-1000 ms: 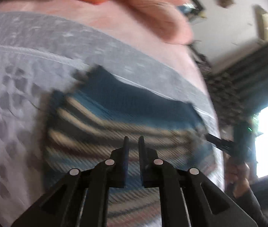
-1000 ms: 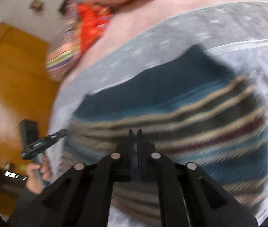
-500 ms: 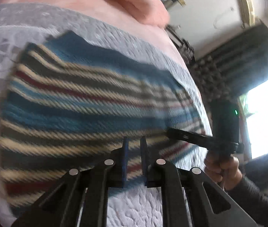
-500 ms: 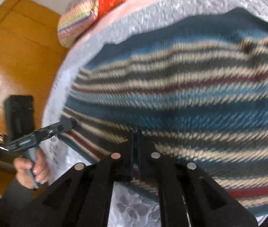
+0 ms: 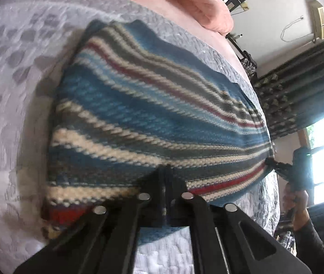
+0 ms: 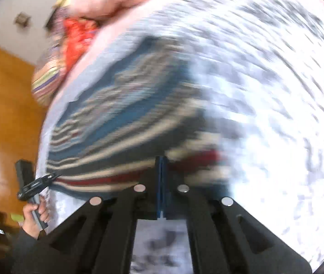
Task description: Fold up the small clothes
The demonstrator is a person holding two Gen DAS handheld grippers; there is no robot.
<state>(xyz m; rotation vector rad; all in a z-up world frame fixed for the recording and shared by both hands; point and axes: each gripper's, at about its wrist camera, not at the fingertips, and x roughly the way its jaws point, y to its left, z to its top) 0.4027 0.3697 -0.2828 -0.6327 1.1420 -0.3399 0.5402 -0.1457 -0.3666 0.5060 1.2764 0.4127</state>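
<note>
While both grippers are closed, each pinches the near hem of the striped knit garment [image 5: 152, 114]. The left gripper [image 5: 167, 171] has its jaws clamped together on the fabric edge, toward the garment's left corner. The right gripper [image 6: 161, 159] is likewise clamped on the same hem, at the opposite corner; that view is motion-blurred. The garment lies spread on the grey quilted bedspread [image 5: 13, 91], near the bed's front edge, hem stretched between the two grippers. A pink blanket [image 5: 198, 2] lies bunched at the bed's far edge.
</note>
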